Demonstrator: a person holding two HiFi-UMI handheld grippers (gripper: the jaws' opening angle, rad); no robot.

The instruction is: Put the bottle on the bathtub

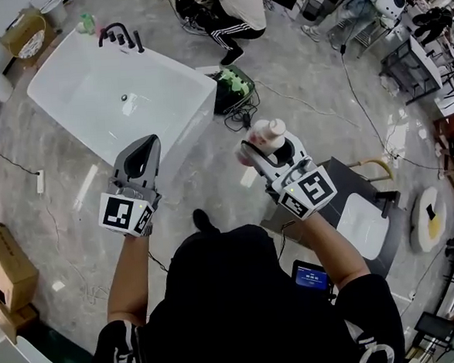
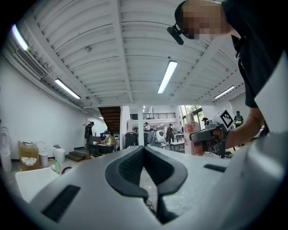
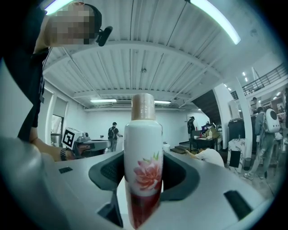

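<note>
The right gripper [image 1: 262,147] is clenching its fingers on the bottle [image 3: 144,166] at mid-body, holding it in the air, well apart from the bathtub [image 1: 159,96]. The left gripper [image 1: 142,149] is hanging empty, fingers pressed together. The bottle is looking stiff, glossy and probably slippery (likely light too), so the mid-body seems the right hold. Its long axis is standing roughly upright, cap uppermost, crossing the fingers.

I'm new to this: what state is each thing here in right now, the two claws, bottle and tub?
Bottle: upright, capped, held in the air.
Right gripper: shut on the bottle.
Left gripper: shut, holding nothing.
Bathtub: empty, bottle not yet on it.
</note>
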